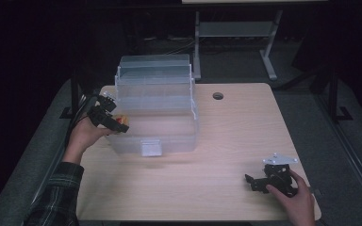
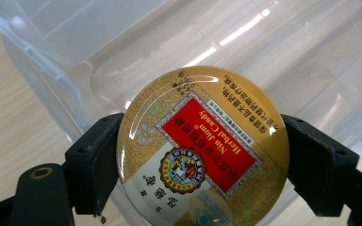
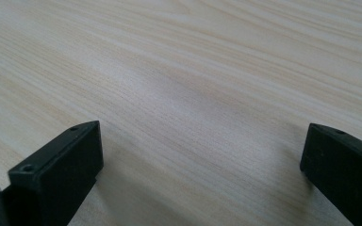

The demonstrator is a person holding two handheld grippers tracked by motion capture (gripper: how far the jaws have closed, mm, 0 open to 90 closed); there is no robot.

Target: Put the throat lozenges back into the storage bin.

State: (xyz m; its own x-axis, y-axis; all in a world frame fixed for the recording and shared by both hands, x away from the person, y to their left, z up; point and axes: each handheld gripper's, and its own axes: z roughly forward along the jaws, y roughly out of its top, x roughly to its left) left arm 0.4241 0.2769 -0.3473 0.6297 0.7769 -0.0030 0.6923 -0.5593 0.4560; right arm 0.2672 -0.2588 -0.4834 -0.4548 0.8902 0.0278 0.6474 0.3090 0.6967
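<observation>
At the left edge of the table [image 1: 226, 141], the left gripper [image 1: 111, 118] is held up against the side of a clear plastic storage box [image 1: 155, 110], and a round candy tin [image 2: 202, 148] is pinched between its two black jaws. The tin is gripped at opposite points of its rim, one jaw pressed to each side, and it is seen face-on in the left gripper view, just in front of the box's transparent wall. Its lid is glossy and gold, patterned with fine floral ornament, and light is reflected off it in pale streaks. A red rectangular label is set across the middle, on which the words "Herbal Candy" are printed upside down beneath a line of Chinese characters. A round multicoloured emblem is placed beside the label, and a white panel with more characters is seen at the lower left of the lid. From the high view only a small patch of yellow and red is made out at the gripper's tip.

Near the table's front right corner, the right gripper [image 1: 268, 181] is held low over the bare wood. Its jaws are spread wide apart, and nothing is held between them.
</observation>
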